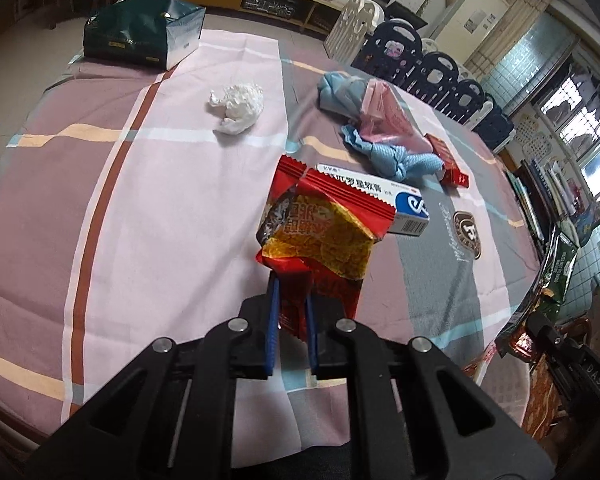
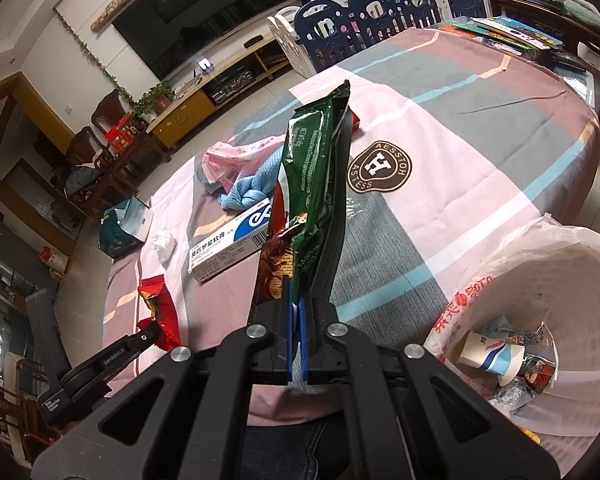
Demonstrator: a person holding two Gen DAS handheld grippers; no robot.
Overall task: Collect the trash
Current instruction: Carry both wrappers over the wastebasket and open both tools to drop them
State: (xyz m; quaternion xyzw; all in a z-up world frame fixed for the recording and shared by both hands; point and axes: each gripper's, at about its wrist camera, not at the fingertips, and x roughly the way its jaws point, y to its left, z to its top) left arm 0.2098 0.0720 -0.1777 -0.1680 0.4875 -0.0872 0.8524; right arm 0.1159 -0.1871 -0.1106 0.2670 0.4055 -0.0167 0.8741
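Crinkly red wrapper point(image 1: 320, 240) is pinched in the left gripper point(image 1: 292, 304). Shiny green bag point(image 2: 316, 184) stands pinched in the right gripper point(image 2: 296, 320), beside the white basket point(image 2: 572, 264) at the table's edge.

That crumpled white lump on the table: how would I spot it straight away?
Start at the dark green gift bag at the far end of the striped tablecloth. Just nearer lies the white tissue wad, alone on a pale stripe. It is the only plain white item; its neighbours are coloured.

Reads "AESSTOH ASTESS" with a large "H" on the brown badge point(image 2: 380, 168) printed on the tablecloth point(image 2: 480, 128); "GenRobot.AI" and "Data Acquisition System" on the left gripper point(image 2: 100, 364); Chinese print on the white box point(image 2: 236, 244), not legible.
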